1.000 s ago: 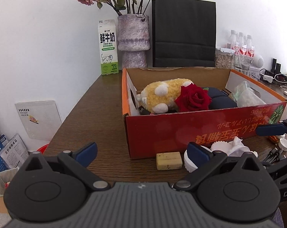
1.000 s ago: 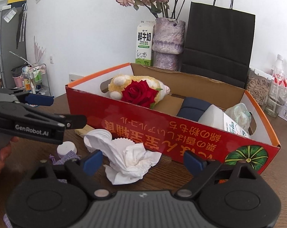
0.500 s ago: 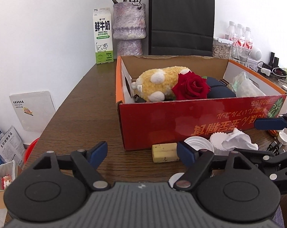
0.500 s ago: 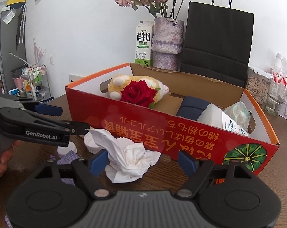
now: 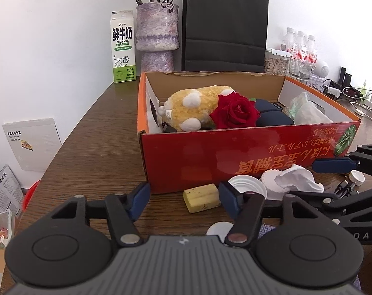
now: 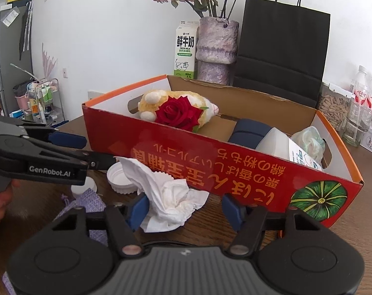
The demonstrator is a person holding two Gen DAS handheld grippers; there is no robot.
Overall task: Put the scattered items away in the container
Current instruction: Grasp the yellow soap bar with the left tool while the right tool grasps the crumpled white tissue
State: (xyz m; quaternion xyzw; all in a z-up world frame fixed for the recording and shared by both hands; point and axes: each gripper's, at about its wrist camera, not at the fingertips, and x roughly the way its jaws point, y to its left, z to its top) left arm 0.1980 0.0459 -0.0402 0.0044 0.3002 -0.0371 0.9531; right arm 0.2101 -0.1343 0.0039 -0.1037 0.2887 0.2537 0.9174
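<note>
The left gripper (image 5: 183, 198) and right gripper (image 6: 186, 210) have just been closing, both still parted, gripping nothing. The crumpled tissue (image 6: 168, 191) lies on the surface (image 5: 95, 152) against the red box (image 5: 235, 157); the pads may pinch only a loose fold, so it could slip. The yellow bar (image 5: 202, 198) lies flat, long axis along the box front.

A long red cardboard box (image 5: 247, 157) with an orange rim stands open beyond both tools, holding a yellow plush toy (image 5: 193, 110) and a red rose (image 5: 235, 114). A crumpled white tissue (image 6: 168, 191) lies at the right tool's fingertips; a pale yellow block (image 5: 202, 198) lies just ahead of the left tool.
</note>
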